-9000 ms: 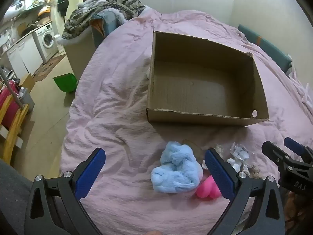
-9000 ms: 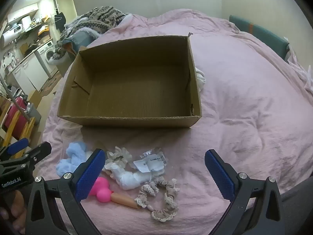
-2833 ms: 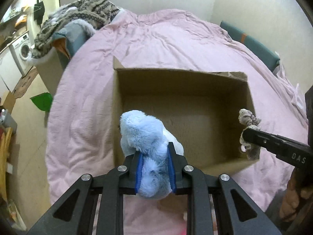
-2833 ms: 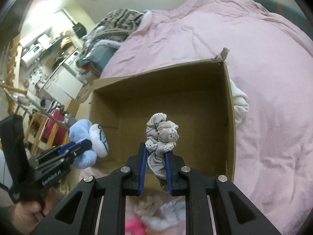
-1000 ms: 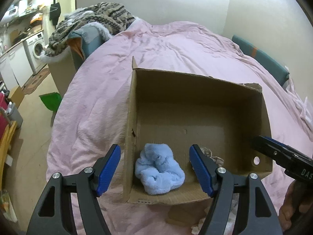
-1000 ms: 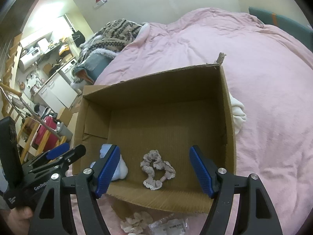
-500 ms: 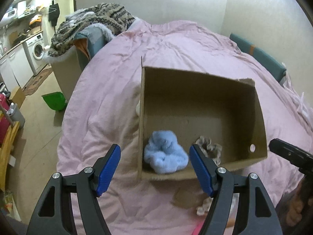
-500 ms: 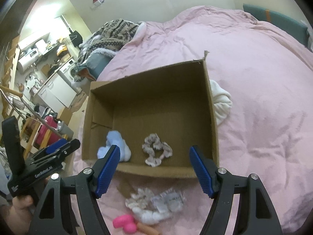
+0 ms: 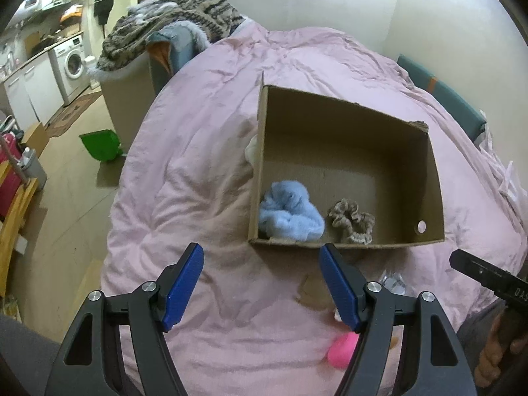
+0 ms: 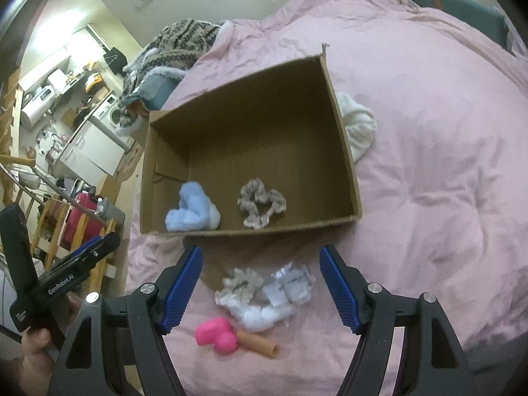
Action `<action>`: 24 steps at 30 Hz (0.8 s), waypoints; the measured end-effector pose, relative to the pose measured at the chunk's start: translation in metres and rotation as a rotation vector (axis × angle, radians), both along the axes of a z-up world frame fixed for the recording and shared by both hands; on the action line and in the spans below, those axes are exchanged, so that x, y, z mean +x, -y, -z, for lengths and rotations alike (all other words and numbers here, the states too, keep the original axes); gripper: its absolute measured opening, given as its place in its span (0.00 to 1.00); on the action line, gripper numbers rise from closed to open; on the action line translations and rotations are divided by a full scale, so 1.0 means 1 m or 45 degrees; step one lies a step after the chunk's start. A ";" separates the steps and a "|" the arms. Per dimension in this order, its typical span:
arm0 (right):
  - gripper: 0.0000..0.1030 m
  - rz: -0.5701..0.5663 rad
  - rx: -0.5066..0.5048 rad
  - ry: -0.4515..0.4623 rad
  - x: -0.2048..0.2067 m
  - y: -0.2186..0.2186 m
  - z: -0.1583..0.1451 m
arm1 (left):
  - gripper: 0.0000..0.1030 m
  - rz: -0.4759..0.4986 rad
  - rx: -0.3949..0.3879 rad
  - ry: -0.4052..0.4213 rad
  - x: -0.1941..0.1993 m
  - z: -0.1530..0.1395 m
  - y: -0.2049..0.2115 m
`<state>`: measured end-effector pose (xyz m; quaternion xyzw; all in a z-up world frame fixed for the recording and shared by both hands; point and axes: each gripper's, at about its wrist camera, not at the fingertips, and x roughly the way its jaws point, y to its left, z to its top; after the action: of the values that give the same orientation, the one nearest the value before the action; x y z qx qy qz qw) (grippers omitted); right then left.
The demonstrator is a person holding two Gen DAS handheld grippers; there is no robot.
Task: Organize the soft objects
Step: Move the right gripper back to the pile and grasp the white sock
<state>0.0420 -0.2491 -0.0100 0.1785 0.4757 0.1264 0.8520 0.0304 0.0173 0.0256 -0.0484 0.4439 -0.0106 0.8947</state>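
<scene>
We hold both claws, the left gripper (image 9: 260, 283) and right gripper (image 10: 260, 283), wide apart and empty. The remaining pile (image 10: 264, 300) lies between our right fingers, so it seems next for the cardboard box (image 10: 346, 151) ahead.

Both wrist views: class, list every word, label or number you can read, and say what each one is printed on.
"GenRobot.AI": white print on the black body of the left claw, right wrist view.
"DAS": on the right claw, cut off at the left wrist view's edge; may be partial.
Label on the clear packet on the pink duvet: too blurred to read.
</scene>
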 end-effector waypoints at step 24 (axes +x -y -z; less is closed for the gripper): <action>0.66 -0.115 0.124 -0.557 0.012 -0.033 0.104 | 0.68 -0.054 -0.044 -0.163 0.011 0.035 0.000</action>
<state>0.0536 -0.2157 -0.1138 0.2210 0.6498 0.1455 0.7125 0.0412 0.0172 -0.0092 -0.0737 0.4989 0.0039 0.8635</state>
